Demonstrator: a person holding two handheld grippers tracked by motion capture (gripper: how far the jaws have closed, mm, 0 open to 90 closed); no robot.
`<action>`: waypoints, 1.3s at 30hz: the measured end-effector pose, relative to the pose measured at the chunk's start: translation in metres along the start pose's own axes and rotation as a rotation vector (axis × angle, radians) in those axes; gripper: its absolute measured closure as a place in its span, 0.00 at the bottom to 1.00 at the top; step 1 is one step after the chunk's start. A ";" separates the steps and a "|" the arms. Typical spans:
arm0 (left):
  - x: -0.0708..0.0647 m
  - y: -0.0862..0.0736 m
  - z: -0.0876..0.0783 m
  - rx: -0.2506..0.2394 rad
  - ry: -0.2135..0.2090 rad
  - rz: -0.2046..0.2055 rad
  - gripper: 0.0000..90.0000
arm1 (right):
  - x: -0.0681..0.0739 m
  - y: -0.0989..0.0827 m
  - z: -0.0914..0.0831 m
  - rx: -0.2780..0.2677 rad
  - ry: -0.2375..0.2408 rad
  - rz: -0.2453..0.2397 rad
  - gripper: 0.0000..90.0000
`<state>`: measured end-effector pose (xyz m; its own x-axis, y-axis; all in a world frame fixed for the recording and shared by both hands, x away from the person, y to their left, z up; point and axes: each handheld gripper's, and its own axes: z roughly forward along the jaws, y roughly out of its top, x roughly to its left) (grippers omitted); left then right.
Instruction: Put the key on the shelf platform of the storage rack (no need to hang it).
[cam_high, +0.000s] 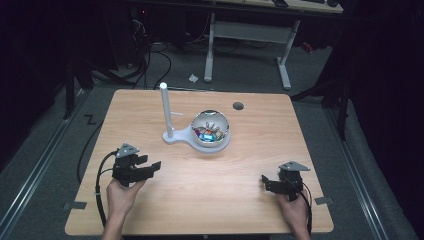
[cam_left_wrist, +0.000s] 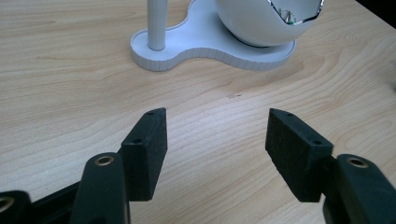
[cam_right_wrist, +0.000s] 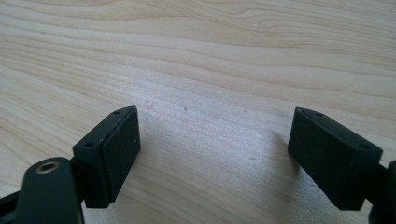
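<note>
Nearest the person, the left gripper (cam_high: 150, 165) and right gripper (cam_high: 266, 181) rest on the wooden counter (cam_high: 200, 210), jaws spread wide and empty. Beyond both, mid-counter, stands a white bowl (cam_high: 210, 128) of small colourful items on a white stand (cam_high: 176, 137), its post (cam_high: 165, 107) left of the bowl.

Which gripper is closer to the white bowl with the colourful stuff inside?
Left. The left gripper sits down-left of the bowl, pointing toward it. The right gripper sits farther off, down-right.

White desk frame (cam_high: 250, 37), floor cables (cam_high: 150, 62) behind table.
</note>
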<state>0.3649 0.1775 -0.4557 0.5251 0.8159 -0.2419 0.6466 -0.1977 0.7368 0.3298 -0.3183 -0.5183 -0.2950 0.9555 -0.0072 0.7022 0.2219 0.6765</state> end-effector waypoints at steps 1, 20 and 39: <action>0.000 -0.001 0.001 0.003 0.001 -0.001 0.44 | 0.000 0.000 0.000 0.000 0.000 0.000 0.19; 0.003 -0.019 0.017 0.040 0.024 -0.024 0.43 | 0.000 0.000 0.000 0.000 0.000 0.000 0.19; -0.011 -0.040 0.047 0.120 0.200 0.085 0.39 | 0.000 0.000 0.000 0.000 0.000 0.000 0.19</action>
<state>0.3591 0.1507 -0.5123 0.4682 0.8825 -0.0436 0.6721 -0.3236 0.6660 0.3298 -0.3183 -0.5183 -0.2949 0.9555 -0.0071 0.7022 0.2218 0.6765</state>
